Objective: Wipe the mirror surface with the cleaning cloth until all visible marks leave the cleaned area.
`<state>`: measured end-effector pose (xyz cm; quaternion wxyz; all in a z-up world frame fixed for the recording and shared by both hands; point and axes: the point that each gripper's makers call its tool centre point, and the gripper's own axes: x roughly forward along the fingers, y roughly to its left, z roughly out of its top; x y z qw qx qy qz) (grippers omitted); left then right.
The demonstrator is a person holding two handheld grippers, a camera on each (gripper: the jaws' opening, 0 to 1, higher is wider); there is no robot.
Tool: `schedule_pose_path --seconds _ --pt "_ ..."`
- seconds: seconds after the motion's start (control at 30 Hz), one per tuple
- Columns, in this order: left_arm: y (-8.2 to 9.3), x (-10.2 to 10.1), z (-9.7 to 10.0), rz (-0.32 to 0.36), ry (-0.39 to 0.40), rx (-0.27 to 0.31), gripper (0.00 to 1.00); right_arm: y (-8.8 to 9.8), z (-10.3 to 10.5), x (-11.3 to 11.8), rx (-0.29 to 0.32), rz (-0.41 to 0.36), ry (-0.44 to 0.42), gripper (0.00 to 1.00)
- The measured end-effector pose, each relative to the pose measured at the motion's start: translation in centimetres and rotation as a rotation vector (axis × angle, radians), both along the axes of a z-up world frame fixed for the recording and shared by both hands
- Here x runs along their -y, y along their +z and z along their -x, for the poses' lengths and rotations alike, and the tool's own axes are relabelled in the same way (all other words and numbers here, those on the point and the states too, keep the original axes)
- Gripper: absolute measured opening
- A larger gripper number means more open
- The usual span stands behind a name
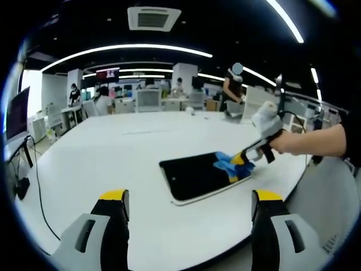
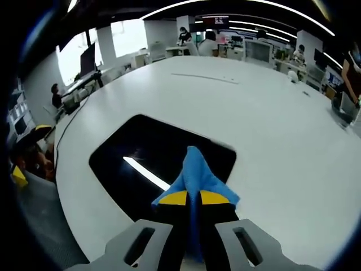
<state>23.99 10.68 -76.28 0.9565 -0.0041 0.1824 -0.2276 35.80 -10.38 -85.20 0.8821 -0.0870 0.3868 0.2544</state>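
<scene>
— So where did the mirror (image 1: 200, 176) lie when you looked along the left gripper (image 1: 190, 204)?

— Ahead of its jaws and a little toward the right-hand one, flat on the white table (image 1: 113, 164), dark glass with a pale edge. That gripper's two yellow-tipped jaws stood wide apart with nothing between them, clear of the mirror and above the table's near side.

— And the cloth?

— The blue cleaning cloth (image 1: 228, 164) sat on the mirror's far right corner, pinched in the right gripper (image 1: 243, 161), which came in from the right with a hand (image 1: 290, 142) around its handle.

— Did the right gripper's own camera agree?

— Yes. There the right gripper (image 2: 190, 197) had its jaws clenched on the cleaning cloth (image 2: 194, 172), the fold rising between the yellow tips and spreading just beyond them onto the glass. The mirror (image 2: 146, 155) stretched ahead and to the left of the jaws, showing a bright streak of a ceiling light. The table (image 2: 271, 113) ran on beyond it, far ahead of the tool.

— Any marks on the glass?

— I could not tell; the surface read as plain black apart from that reflection.

— Anything else around?

— People (image 1: 101, 101) stood at desks well beyond the table's far edge.
</scene>
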Motion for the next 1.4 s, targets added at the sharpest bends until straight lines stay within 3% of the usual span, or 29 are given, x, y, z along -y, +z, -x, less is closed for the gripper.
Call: schedule_pose_path --seconds 0.53,1.03,1.23,1.33,1.4 --pt "0.2 -0.2 -0.1 0.011 0.011 0.009 0.89 -0.2 2.5 -0.4 -0.049 -0.045 -0.034 0.01" --pt "0.4 -0.3 -0.1 0.016 0.021 0.02 0.91 -0.4 2.4 -0.4 -0.043 -0.035 -0.043 0.01" --pt "0.4 -0.3 -0.1 0.019 0.019 0.022 0.91 -0.4 2.7 -1.8 -0.036 -0.027 -0.022 0.01" --pt "0.4 -0.2 -0.1 0.02 0.017 0.023 0.9 -0.3 2.9 -3.0 -0.066 -0.093 -0.036 0.01" --pt "0.5 -0.3 -0.2 0.021 0.02 0.026 0.9 -0.3 2.9 -3.5 -0.063 -0.086 -0.029 0.01"
